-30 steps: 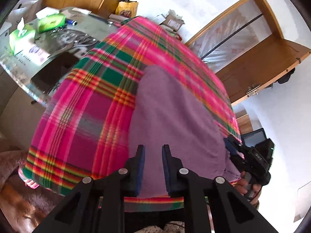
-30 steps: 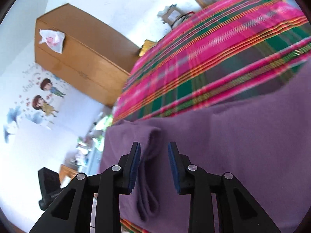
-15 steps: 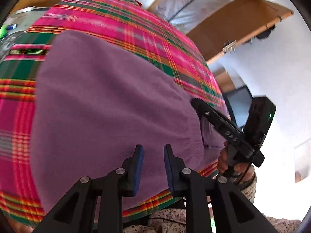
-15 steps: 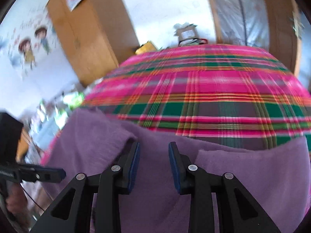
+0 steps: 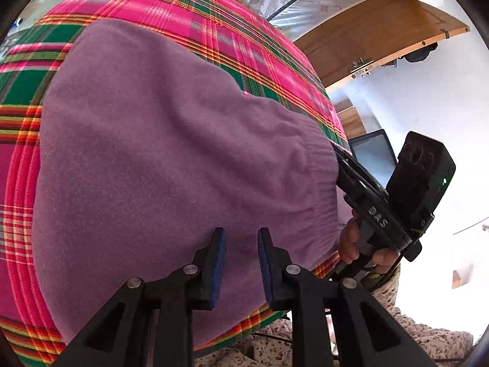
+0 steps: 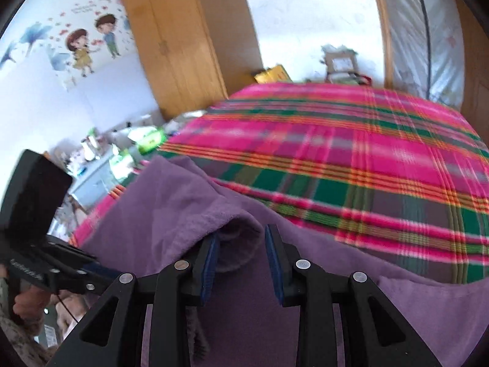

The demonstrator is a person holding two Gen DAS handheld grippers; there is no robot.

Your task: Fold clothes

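A purple fleece garment [image 5: 168,153] lies spread on a pink and green plaid bedspread [image 5: 214,15]. My left gripper [image 5: 240,232] hovers open over the garment's near edge, with nothing between its pads. To its right a hand [image 5: 351,241] holds my right gripper [image 5: 345,165], whose tips sit at the garment's gathered edge. In the right wrist view the right gripper [image 6: 241,235] is open around a raised fold of the garment [image 6: 171,214]; the cloth drapes over one fingertip and is not pinched. The left gripper [image 6: 107,270] shows at the left.
The bedspread [image 6: 351,153] runs far back. A wooden wardrobe [image 6: 183,46] and a cluttered side table [image 6: 122,153] stand at the left. A wooden door [image 5: 382,30] and a dark screen [image 5: 373,156] are at the right. A floral sleeve [image 5: 412,342] is near the bed's front edge.
The left gripper swung right along the garment's near edge and its jaws widened a little. The right gripper rolled upright and moved in on the raised fold.
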